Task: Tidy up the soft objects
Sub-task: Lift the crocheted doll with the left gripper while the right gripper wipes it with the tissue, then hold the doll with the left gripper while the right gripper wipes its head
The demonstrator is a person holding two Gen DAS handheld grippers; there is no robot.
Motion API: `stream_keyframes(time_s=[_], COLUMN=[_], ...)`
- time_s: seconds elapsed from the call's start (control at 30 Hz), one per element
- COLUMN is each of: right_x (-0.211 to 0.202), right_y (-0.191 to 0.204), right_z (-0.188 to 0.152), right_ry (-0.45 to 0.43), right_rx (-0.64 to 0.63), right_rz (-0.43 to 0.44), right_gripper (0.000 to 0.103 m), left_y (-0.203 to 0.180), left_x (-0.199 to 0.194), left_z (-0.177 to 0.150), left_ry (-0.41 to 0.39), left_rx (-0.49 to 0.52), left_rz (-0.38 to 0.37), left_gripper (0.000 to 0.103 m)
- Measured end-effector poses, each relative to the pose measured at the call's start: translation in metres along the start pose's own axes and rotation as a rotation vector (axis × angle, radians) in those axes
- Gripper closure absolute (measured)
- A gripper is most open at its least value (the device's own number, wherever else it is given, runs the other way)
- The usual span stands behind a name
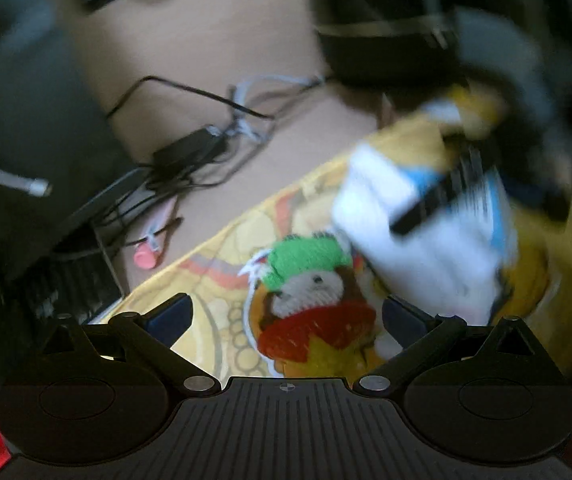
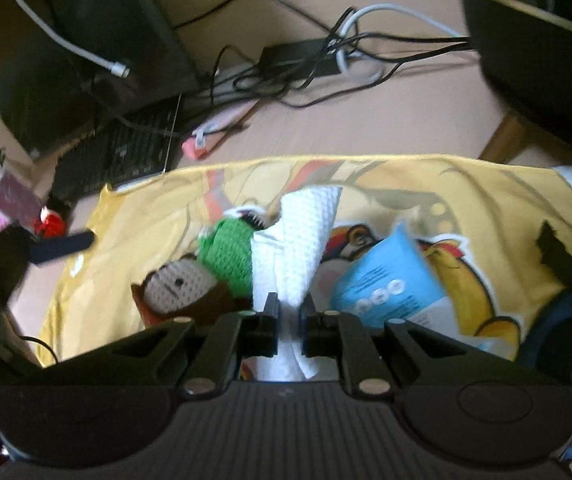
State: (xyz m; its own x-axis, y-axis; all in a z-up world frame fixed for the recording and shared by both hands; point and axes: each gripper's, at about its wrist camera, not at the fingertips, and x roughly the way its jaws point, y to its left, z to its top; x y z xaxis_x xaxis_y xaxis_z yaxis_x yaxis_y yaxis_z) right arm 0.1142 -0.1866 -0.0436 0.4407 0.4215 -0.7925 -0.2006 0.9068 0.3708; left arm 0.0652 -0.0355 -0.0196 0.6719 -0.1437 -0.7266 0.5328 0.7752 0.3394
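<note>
A white, waffle-textured paper towel (image 2: 300,248) stands bunched upright between the fingers of the right gripper (image 2: 288,316), whose jaws are pressed together on its lower part; more of the sheet hangs below them toward the camera. In the left wrist view the same towel (image 1: 414,232) appears as a blurred white mass raised above the cloth, with the dark fingers of the right gripper (image 1: 438,196) across it.

Just to the left of the towel, partly behind it, lies a crocheted doll with a green knitted hat, a pale face and brown hair (image 2: 206,272). In the left view the doll (image 1: 310,284) lies flat with a red lower part, directly ahead of the left gripper (image 1: 286,312), whose dark blue-tipped fingers are spread wide with nothing between them.

To the right of the towel a light blue packet with white printing (image 2: 386,280) tilts on the cloth, touching or just beside the towel; which one is not clear.

All of these rest on a yellow cloth printed with cartoon figures (image 2: 466,200), spread over a tan tabletop (image 2: 406,120). Beyond the cloth's far edge sit a black power adapter in a tangle of black and white cables (image 2: 310,60), a pink pen-like item (image 2: 206,140) and a black keyboard (image 2: 126,156).
</note>
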Motion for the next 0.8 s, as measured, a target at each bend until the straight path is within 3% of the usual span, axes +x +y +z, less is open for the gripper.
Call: stream_keyframes(time_s=[0.1,0.23,0.3,0.33,0.43,0.6,0.7,0.8], right_x=[-0.005,-0.011,-0.013,-0.013,-0.015,-0.025,-0.036,-0.037], right_y=[-0.008,-0.018,-0.020,-0.021,-0.024,-0.020,-0.008,0.008], right_z=[-0.001,-0.004,-0.004,-0.004,-0.001,0.007,0.016,0.027], right_ry=[-0.013,-0.018,-0.027,-0.032,-0.045,-0.083,-0.114,-0.117], right_rx=[0.034,0.065,0.078,0.085,0.105,0.087,0.043,0.000], right_rz=[-0.002,-0.005,-0.007,-0.009,-0.011,0.001,0.054,0.123], right_gripper=[0.092,0.091,0.091,0.090,0.090,0.090,0.090,0.090], left_y=[-0.007,-0.005,0.001,0.010,0.037,0.085,0.094,0.093], left_x=[0.025,0.049,0.056,0.057,0.059,0.071,0.076,0.074], left_z=[0.000,0.001,0.002,0.002,0.004,-0.019,-0.039,-0.044], left_ry=[0.050,0.076,0.079,0.088,0.116,0.153,0.186,0.234], left_rx=[0.013,-0.039,-0.092,-0.152,-0.343,-0.930,-1.152,-1.156], left_rz=[-0.040,-0.034,-0.035,-0.066,-0.161,-0.539,-0.597,-0.512], left_gripper=[0.000,0.000,0.011,0.024,0.025,0.025,0.023,0.020])
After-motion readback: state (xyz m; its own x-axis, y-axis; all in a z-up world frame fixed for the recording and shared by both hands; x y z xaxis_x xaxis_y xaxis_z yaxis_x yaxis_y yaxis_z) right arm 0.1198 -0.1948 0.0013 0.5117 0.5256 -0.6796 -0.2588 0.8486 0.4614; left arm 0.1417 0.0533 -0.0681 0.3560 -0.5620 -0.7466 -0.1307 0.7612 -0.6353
